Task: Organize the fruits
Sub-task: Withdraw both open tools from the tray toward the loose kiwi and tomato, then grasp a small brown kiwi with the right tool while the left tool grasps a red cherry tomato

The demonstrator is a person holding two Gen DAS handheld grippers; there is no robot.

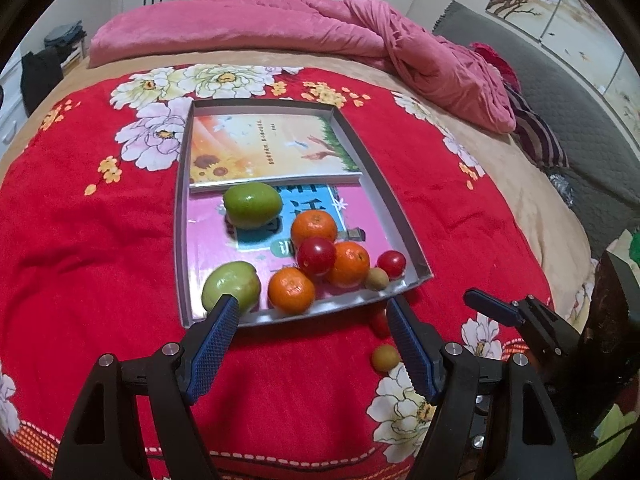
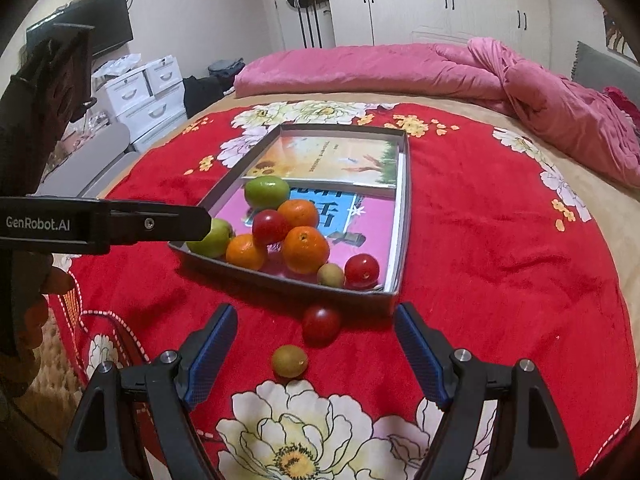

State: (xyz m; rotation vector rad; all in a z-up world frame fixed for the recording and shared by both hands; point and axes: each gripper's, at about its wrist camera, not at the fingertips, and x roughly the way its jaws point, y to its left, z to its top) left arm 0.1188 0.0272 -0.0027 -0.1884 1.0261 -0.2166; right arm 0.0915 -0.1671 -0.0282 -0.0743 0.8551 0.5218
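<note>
Since most fruit sits piled in tray, right gripper hangs apart and empty over stray tomato; left gripper also apart, empty, near tray's edge.

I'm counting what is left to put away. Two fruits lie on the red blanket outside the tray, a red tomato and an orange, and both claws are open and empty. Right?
Not quite. The second fruit is a small yellow-green fruit, not an orange; the right wrist view shows it beside the red tomato on the red blanket, outside the tray. The left claw and the right claw are indeed open and empty.
</note>
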